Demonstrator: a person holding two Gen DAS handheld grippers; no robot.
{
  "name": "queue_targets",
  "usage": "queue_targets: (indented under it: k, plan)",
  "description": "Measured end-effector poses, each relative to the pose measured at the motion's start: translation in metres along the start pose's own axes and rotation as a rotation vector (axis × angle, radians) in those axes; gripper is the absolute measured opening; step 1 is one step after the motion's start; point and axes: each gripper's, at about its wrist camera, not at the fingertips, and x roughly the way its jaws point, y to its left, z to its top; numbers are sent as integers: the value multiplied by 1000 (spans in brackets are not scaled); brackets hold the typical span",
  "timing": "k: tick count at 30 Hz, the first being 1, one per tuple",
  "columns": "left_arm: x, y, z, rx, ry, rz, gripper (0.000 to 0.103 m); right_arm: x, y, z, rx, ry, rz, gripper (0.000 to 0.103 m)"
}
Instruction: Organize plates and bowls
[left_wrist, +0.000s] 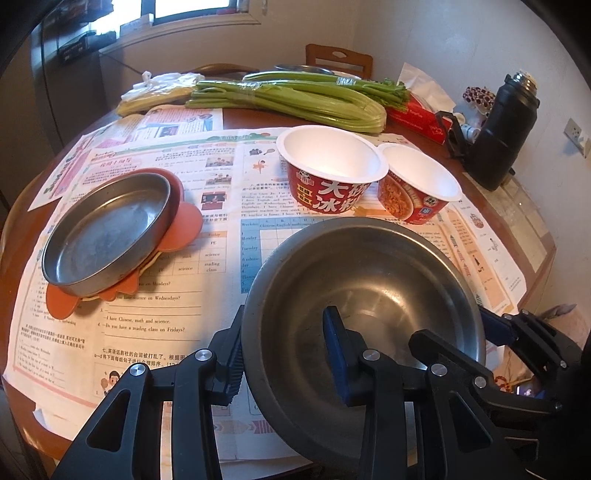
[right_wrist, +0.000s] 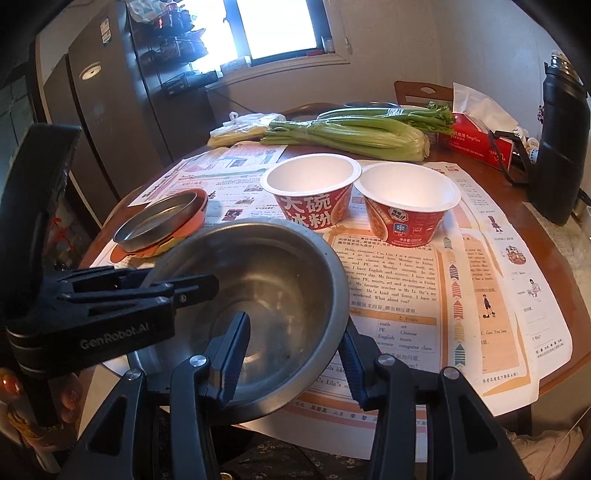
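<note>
Steel bowl (left_wrist: 365, 295) sits at near edge of worktop (left_wrist: 524, 236), on the spread newspapers (left_wrist: 155, 310). Both tools are on it. Left tool (left_wrist: 284, 343): one finger outside the bowl's left wall, other finger inside the bowl, clamped on the rim. Right tool (right_wrist: 291, 365): one finger inside, one outside the right wall, pinching the rim on that side. Left tool's arm also shows in right wrist view, reaching over the bowl's left rim.

Behind bowl: 2 paper noodle cups, big red cup (left_wrist: 330, 166) and smaller cup (left_wrist: 417, 184), rims touching, both upright w/ white insides showing. To the left: shallow steel plate (left_wrist: 105, 229) tilted on an orange plate (left_wrist: 184, 218), apart from the bowl.

Far side of worktop: celery bunch (left_wrist: 295, 98), plastic bag (left_wrist: 162, 86), red tissue box (left_wrist: 421, 114), black flask (left_wrist: 502, 125).
</note>
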Motion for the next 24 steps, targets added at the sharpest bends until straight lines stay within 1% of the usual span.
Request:
queue_targets:
  k: [7, 14, 19, 24]
  plan:
    - [3, -1, -1, 7, 2, 8, 39, -1, 2, 0, -10, -11, -20, 48]
    - [6, -2, -3, 14, 6, 20, 39, 5, 0, -2, -6, -1, -27, 48]
    - [10, -1, -4, 6, 18, 16, 39, 9, -2, -3, -8, 5, -24, 48]
    - [10, -1, -3, 7, 11, 8, 39, 8, -2, -2, -10, -2, -26, 48]
